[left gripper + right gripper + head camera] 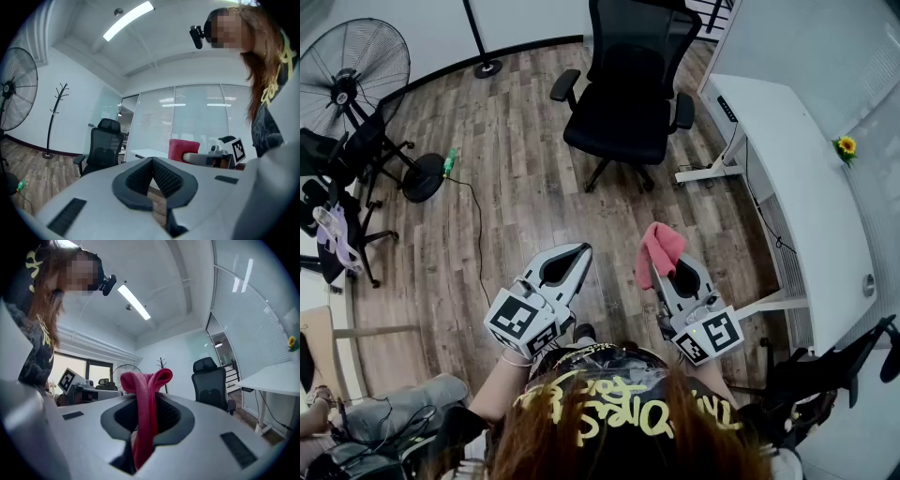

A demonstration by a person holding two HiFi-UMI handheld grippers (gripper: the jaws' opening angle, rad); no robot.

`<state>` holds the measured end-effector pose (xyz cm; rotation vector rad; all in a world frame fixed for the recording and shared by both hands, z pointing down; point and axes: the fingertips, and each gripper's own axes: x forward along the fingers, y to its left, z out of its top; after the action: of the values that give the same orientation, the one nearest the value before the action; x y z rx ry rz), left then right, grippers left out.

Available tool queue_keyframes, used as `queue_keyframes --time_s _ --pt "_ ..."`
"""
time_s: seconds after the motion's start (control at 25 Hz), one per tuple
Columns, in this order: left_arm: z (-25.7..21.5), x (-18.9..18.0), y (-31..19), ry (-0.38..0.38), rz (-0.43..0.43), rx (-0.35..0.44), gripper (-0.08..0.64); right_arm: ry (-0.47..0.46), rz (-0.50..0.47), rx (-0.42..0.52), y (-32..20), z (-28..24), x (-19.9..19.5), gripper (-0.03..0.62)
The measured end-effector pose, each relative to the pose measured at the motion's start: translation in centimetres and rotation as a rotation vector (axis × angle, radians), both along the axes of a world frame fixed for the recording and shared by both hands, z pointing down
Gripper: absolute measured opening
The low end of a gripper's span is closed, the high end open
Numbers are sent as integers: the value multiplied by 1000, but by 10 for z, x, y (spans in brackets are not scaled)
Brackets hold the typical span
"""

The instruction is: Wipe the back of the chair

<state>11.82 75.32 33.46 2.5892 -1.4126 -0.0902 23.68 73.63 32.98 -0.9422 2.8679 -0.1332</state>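
wood-plank floor stretches through the office under both grippers. right gripper is clamped on a pink cloth, which folds over the jaw tips and hangs down between them. left gripper, just beside it, has its jaws pressed together with nothing between. ahead and well apart from both stands the black mesh chair, seat nearer the person, back on the far side. white desk lies to its right, and a standing fan is at far left.

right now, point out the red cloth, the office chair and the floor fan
red cloth (pixel 660 246): head view, bunched middle
office chair (pixel 617 127): head view, seat
floor fan (pixel 367 52): head view, wire grille
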Motion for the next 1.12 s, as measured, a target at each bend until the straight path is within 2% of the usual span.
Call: queue_keyframes --time_s 0.64,0.96,1.12 --pt "4 -7 1 12 6 5 -9 31 4 10 5 5 -11 67" --pt "7 -20 3 15 31 -7 -9 42 37 27 10 2 -20 67" --pt "19 -20 -2 26 29 -28 -9 48 42 5 10 7 -15 67"
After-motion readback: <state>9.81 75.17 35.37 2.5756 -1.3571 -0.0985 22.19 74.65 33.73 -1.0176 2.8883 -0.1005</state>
